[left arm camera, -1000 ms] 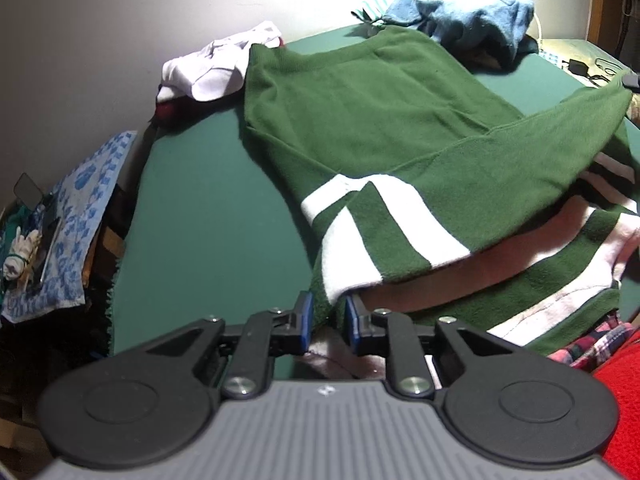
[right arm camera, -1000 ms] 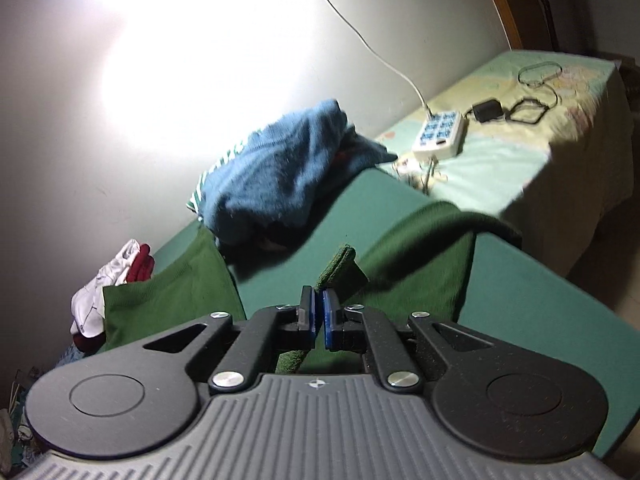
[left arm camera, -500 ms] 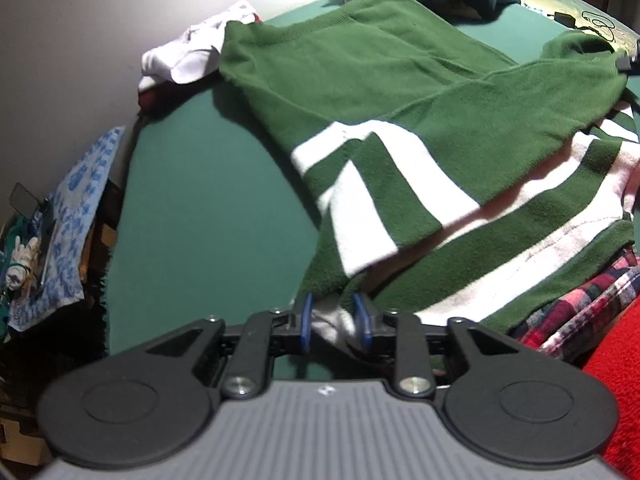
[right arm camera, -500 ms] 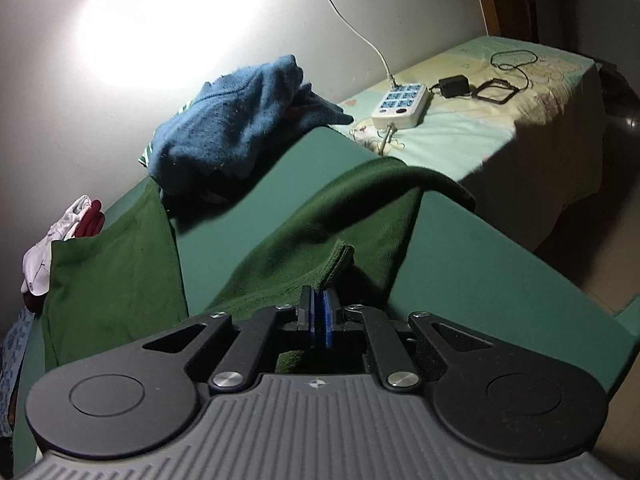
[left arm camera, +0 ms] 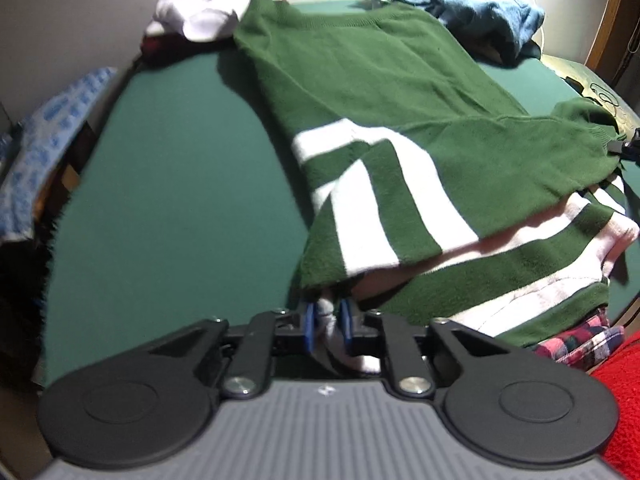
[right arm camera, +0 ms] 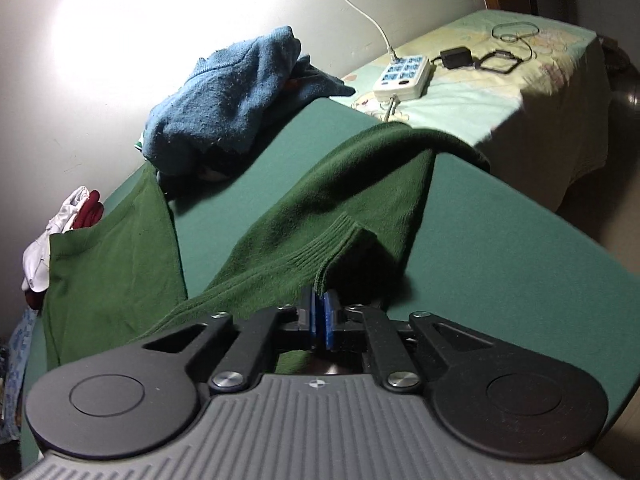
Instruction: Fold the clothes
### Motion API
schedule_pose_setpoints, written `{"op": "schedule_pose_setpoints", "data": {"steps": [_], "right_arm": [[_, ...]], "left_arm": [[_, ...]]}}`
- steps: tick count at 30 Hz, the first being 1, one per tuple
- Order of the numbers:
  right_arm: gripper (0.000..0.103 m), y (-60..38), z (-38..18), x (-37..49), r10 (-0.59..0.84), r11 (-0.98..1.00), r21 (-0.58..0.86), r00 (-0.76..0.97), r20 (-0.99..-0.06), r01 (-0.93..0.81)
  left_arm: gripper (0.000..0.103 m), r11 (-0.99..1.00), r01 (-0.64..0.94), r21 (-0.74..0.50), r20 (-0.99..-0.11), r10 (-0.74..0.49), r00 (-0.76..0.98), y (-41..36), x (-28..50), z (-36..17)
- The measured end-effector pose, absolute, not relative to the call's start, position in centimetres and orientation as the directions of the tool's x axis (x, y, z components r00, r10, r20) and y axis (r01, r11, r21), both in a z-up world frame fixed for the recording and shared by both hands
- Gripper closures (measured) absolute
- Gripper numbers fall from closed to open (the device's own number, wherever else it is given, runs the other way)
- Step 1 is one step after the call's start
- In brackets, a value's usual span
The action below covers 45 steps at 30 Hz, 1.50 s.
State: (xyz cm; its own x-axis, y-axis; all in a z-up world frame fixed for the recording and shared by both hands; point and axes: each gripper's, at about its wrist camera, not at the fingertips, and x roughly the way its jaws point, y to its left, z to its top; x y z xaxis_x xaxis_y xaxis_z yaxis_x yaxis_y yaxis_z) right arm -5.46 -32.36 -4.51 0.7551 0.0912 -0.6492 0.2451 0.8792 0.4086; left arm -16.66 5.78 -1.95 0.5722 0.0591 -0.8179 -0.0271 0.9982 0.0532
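A green sweater with white stripes [left arm camera: 384, 112] lies across the green table [left arm camera: 172, 200], its lower part folded over itself. My left gripper [left arm camera: 326, 316] holds a bunched striped corner of it between its blue pads, the jaws slightly apart around the cloth. My right gripper [right arm camera: 319, 312] is shut on the sweater's ribbed green cuff [right arm camera: 320, 256], with the sleeve [right arm camera: 360, 184] draped away over the table. The right gripper's tip shows at the far right of the left wrist view [left arm camera: 628, 148].
A blue sweater [right arm camera: 240, 92] and a white and red garment pile [right arm camera: 60, 232] lie at the table's back by the wall. A plaid garment [left arm camera: 576, 340] and red cloth [left arm camera: 624, 392] lie near right. A power strip [right arm camera: 402, 74] with cables sits on the side table.
Both grippers have carried the sweater's lower part toward the collar, so the fold lies further over the body. The right gripper has moved lower with the cuff.
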Motion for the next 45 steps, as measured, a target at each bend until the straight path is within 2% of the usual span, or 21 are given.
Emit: {"op": "schedule_pose_setpoints", "data": {"steps": [6,12,20,24,31,33,36,37,38,40,45], "right_arm": [[0.099,-32.7,-1.9,-5.8,0.1,0.899,0.401,0.812,-0.575,0.173],[0.099,-33.6,-1.2,-6.3,0.062,0.901,0.388,0.828,-0.557,0.194],[0.099,-33.6,-4.3,-5.9,0.005,0.923,0.295,0.757,-0.653,0.248],[0.099,-33.9,-4.7,-6.1,0.005,0.922,0.293,0.751,-0.66,0.252],[0.099,-34.7,-2.8,-6.0,0.001,0.906,0.342,0.807,-0.591,0.249],[0.099,-34.6,-3.3,-5.6,-0.006,0.914,0.318,0.79,-0.613,0.254],[0.099,-34.4,-4.3,-5.2,-0.023,0.916,0.288,0.753,-0.658,0.28],[0.099,-34.5,-4.4,-5.2,-0.025,0.914,0.29,0.752,-0.659,0.284],[0.099,-34.5,-4.4,-5.1,-0.025,0.913,0.292,0.754,-0.656,0.285],[0.1,-34.6,-4.1,-4.9,-0.025,0.917,0.289,0.761,-0.648,0.277],[0.098,-35.1,-4.1,-4.1,-0.014,0.915,0.29,0.739,-0.674,0.281]], "left_arm": [[0.09,0.957,0.071,0.281,-0.757,0.176,0.63,2.7,-18.2,0.3],[0.09,0.917,0.136,0.374,-0.771,0.227,0.595,1.8,-19.0,-0.7],[0.09,0.893,0.178,0.413,-0.797,0.26,0.545,1.2,-19.0,-3.6],[0.088,0.903,0.178,0.392,-0.804,0.242,0.544,1.5,-19.0,-3.1],[0.089,0.942,0.196,0.271,-0.838,0.13,0.531,1.9,-19.1,-1.7],[0.09,0.935,0.225,0.276,-0.849,0.127,0.514,1.5,-19.3,-2.2],[0.099,0.924,0.266,0.275,-0.865,0.117,0.489,1.0,-19.5,-2.8],[0.099,0.926,0.275,0.259,-0.87,0.1,0.483,1.1,-19.8,-2.5],[0.098,0.928,0.28,0.245,-0.874,0.086,0.478,1.3,-19.9,-2.1],[0.082,0.935,0.279,0.22,-0.883,0.069,0.465,2.1,-20.1,-1.4],[0.081,0.968,0.189,0.168,-0.847,0.044,0.529,4.3,-19.5,2.0]]}}
